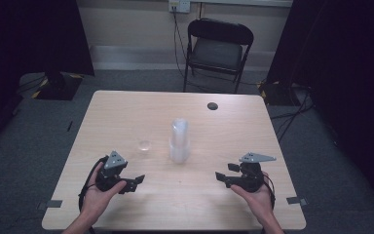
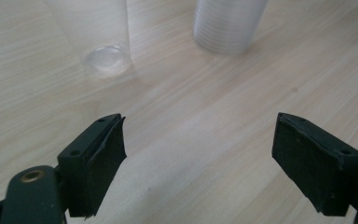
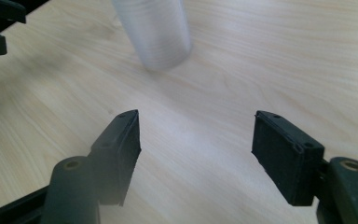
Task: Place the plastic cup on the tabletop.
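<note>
Clear single cup (image 1: 145,145) stands just beyond the left tool (image 1: 137,181), jaws apart, empty

Dim and soft in the high view, the table (image 1: 126,117) evenly lit while black drapes swallow both sides. Closer in, the wood glows brighter in both gripper views, with pale glare up top, and the stack of cups (image 3: 156,32) blurs, faint shadow beneath
</note>
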